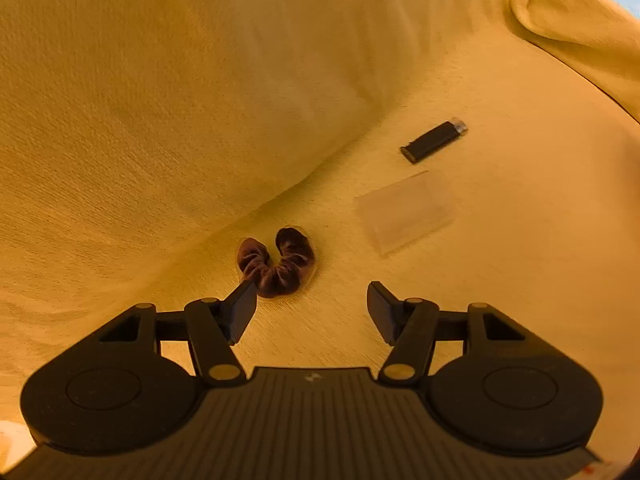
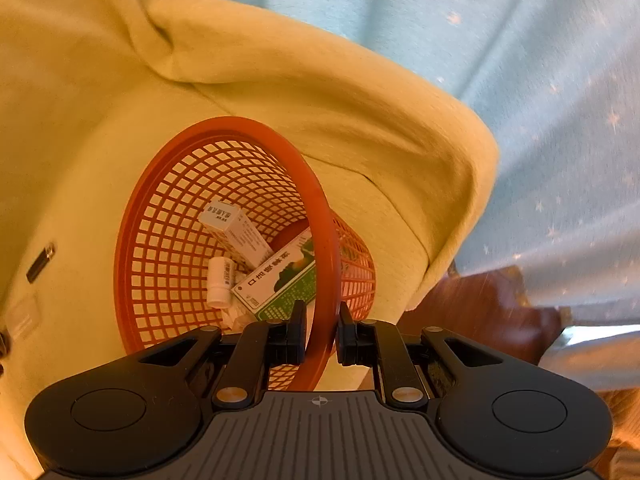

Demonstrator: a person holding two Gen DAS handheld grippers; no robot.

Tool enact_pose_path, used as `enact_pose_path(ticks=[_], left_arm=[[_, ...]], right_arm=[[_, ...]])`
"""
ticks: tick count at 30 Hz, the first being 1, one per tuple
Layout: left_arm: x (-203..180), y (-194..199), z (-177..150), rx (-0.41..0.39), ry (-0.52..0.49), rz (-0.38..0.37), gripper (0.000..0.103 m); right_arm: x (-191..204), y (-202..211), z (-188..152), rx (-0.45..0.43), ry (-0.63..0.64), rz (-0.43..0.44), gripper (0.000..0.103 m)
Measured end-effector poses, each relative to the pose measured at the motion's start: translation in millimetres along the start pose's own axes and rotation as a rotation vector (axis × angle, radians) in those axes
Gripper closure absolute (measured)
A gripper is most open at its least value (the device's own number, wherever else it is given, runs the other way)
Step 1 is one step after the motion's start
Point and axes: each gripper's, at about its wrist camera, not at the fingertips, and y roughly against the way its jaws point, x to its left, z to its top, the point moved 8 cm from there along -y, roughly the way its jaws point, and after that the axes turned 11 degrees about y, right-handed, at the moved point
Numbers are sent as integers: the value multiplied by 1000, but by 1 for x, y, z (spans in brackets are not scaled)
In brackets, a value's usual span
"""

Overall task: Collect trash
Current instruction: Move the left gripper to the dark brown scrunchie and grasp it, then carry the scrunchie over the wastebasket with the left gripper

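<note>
Left wrist view: we saw the left gripper spread wide and empty, low over the yellow fabric sofa seat. The dark brown velvet scrunchie lay curled in a U just ahead, touching the left finger's tip, near the crease under the backrest. Further along the seat lay a clear plastic box and beyond it a black lighter, long axis slanting toward the far right. We judged the scrunchie nearest and the likely next pick.

Right wrist view: the right gripper was clamped on the rim of the orange mesh plastic wastebasket, tilted open toward the seat, holding cartons and a small white bottle.
</note>
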Motion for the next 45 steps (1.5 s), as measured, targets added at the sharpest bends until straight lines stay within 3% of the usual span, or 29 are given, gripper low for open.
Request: enact_pose_path(ticks=[10,24,26,27,31,37,45], left_arm=[[18,-38,-3,15,46,32,46],[25,-56,10,-5,85,53,47],[24,-60,10,1,83,47,52],[24,-61,10,3,78,48,61],[22,-58,10,7,70,23,81],[20,-42,10,-5,74,12,85],[-4,1,8,-21,107,-74,85]], right_arm=[[20,-5,13,-20,71,-39,91],[22,-8,22,-32,75,-47,91],[22,-8,23,-32,74,-47,91],[22,-8,24,-33,73,-46,91],[21,-8,23,-35,66,-44,91],[20,-7,22,-37,61,-39,91],[19,-7,22,-46,56,-25,91]])
